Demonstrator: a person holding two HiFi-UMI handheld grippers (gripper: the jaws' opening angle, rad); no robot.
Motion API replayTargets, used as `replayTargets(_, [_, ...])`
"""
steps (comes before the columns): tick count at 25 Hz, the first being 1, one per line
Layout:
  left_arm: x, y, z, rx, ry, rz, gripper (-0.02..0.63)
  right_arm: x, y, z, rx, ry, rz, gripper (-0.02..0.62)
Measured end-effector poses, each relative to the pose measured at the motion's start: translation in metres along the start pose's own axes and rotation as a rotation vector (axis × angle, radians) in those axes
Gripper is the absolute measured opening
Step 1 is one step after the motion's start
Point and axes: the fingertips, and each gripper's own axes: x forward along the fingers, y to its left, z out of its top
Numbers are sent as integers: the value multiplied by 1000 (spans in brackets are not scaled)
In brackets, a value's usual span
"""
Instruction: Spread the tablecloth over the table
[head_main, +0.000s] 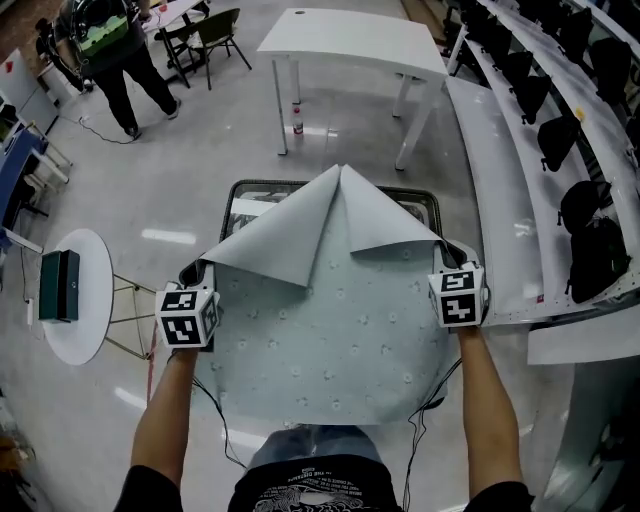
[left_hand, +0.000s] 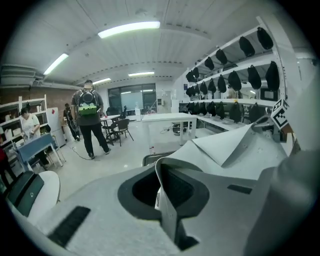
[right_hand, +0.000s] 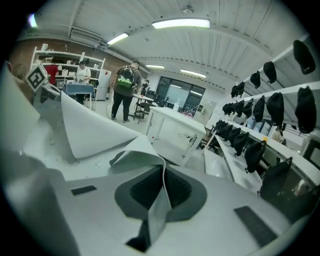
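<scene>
Left gripper (head_main: 203, 268) pinches pale grey dotted tablecloth (head_main: 330, 335) | right gripper (head_main: 448, 252) clamps its opposite side | far corners folded back over dark-rimmed table (head_main: 262, 186)

Top face of tablecloth (head_main: 340, 340): pale grey-green, small round motifs scattered all over. Folded-over far flaps: plain pale grey.
left gripper (left_hand: 167, 200), right gripper (right_hand: 159, 200): light grey bodies, dark grey jaw pads, white marker cubes with black square patterns.
table rim (head_main: 270, 184) under cloth: dark.
far table (head_main: 350, 40): white.
round side table (head_main: 85, 330), left: white; box (head_main: 58, 285) on it dark green.
bags (head_main: 590, 255), right: black, on white shelves (head_main: 500, 200).
floor (head_main: 200, 130): glossy pale grey.
person (left_hand: 90, 130), far left: dark clothes, bright green on backpack (left_hand: 87, 107).
</scene>
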Motion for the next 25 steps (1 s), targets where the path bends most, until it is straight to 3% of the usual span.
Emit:
replayTargets(10, [17, -4, -66, 171, 146, 34, 12, 17, 2, -24, -180, 15, -56, 8])
replayTargets(15, [28, -7, -93, 171, 196, 52, 12, 27, 22, -60, -279, 69, -33, 8])
replayTargets(25, [47, -33, -133, 213, 270, 27, 51, 44, 55, -102, -310, 101, -23, 15])
